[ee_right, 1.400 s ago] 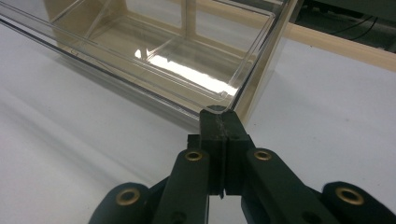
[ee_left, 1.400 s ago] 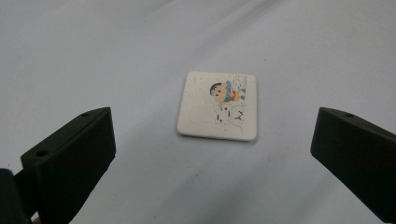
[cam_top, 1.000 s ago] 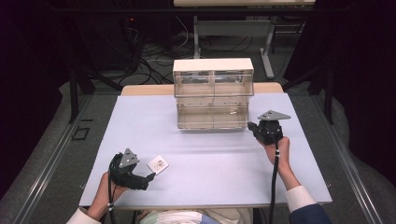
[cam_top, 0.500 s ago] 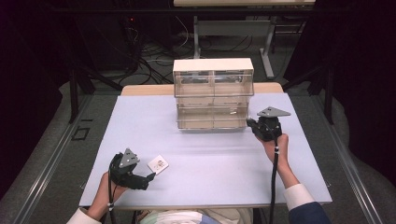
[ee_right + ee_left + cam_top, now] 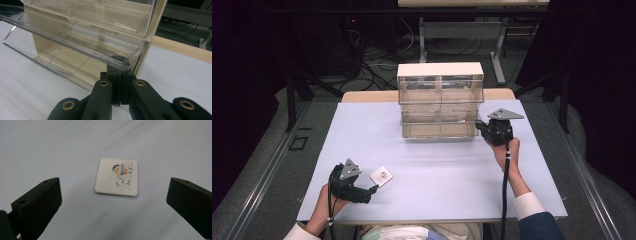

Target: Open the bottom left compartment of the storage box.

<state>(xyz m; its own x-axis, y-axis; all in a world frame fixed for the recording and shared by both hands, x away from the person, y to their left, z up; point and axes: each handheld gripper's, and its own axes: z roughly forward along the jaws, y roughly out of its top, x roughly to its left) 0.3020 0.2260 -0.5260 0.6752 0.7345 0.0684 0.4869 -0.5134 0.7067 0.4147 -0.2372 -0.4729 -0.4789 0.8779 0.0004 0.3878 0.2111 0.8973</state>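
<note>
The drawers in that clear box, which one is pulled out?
The bottom drawer. It sticks out toward the person by the shut right claw, while the drawers above sit flush in the box.

Glossy clear plastic drawers (image 5: 75, 47); matt white tile (image 5: 116, 177) on smooth matt table (image 5: 437, 170)

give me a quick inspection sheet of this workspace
surface: pale lilac table top, flat.
job's things: clear plastic drawer cabinet with white top, a lower drawer tilted open; small white square tile with cartoon print lying flat.
clutter: nothing seen.
grippers: left hand-held gripper open, the tile ahead between its jaws, untouched; right hand-held gripper shut, tips under the open drawer's corner.
cables: black cable along the right forearm; loose wires on the floor behind the table.
surroundings: dark curtains, metal table legs behind.
</note>
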